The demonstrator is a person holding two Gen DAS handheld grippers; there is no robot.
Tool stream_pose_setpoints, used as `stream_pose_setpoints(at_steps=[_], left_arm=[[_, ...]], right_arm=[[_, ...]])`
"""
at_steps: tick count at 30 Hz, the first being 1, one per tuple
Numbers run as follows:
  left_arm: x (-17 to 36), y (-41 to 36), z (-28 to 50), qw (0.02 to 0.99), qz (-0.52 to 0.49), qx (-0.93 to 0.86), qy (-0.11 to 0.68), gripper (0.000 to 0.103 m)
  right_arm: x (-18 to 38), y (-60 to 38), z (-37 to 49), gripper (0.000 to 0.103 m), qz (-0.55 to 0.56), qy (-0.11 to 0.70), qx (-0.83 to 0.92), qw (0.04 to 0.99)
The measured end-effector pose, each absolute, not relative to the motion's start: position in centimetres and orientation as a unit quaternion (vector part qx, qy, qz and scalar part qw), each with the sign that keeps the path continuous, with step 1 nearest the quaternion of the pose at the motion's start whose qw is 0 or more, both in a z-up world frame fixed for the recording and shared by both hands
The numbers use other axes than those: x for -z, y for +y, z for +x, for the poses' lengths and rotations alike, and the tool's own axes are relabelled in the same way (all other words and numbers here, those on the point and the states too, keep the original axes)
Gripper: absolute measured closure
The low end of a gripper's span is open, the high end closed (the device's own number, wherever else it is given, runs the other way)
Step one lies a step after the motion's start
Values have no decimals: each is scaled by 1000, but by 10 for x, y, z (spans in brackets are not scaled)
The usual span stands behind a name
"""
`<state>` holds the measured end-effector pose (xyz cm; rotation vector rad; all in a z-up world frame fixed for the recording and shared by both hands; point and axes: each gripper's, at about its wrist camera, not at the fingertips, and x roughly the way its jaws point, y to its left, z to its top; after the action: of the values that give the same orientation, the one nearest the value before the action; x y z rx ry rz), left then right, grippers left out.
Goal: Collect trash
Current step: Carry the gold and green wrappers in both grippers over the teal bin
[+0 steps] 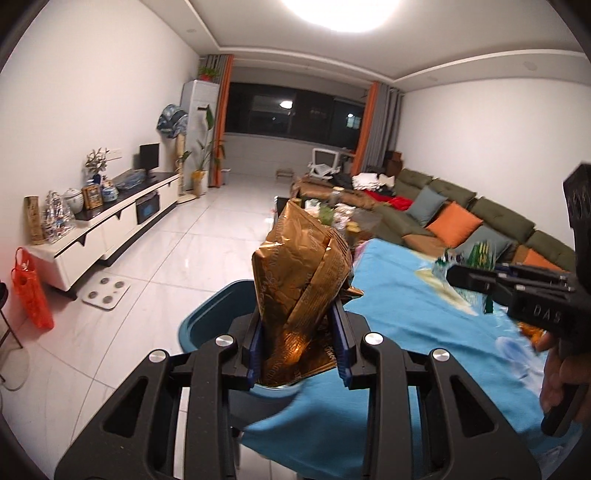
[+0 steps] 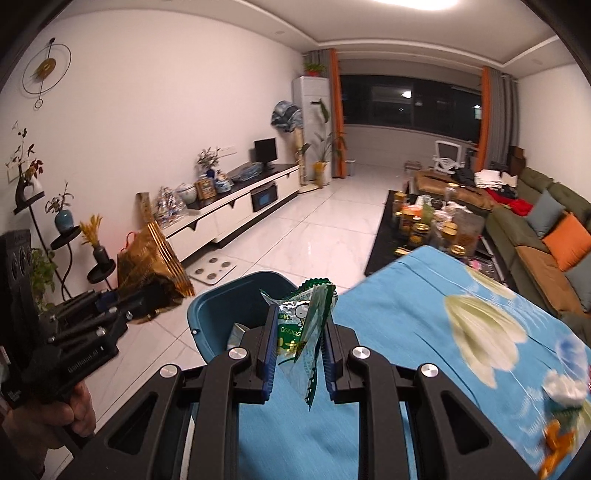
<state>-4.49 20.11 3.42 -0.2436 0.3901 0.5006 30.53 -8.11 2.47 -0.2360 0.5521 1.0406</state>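
The left gripper (image 1: 301,349) is clamped on a gold bag (image 1: 301,273); the right gripper (image 2: 297,350) pinches a green wrapper (image 2: 306,325). A blue bin (image 2: 236,306) sits near, left of the table (image 2: 424,332).

White walls rise to a stepped ceiling, a round ceiling light (image 1: 341,11) blazing overhead. Glossy white floor tiles (image 1: 221,221) run to a dark window (image 1: 295,110) framed by orange-and-grey curtains (image 1: 373,125). A long white TV cabinet (image 2: 236,203) lines one wall under a round wall clock (image 2: 46,70); opposite, an olive sofa (image 1: 491,218) carries orange and grey cushions.
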Motion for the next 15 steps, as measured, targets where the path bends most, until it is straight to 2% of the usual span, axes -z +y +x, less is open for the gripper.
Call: stream_pose_setpoints(at_steps=[8, 15], left_arm=[[-13, 262, 2, 922, -134, -263, 250, 72], [16, 285, 59, 908, -139, -262, 296, 72]], right_arm=[[-9, -13, 332, 84, -128, 301, -515, 792], [16, 37, 356, 84, -149, 353, -514, 767]])
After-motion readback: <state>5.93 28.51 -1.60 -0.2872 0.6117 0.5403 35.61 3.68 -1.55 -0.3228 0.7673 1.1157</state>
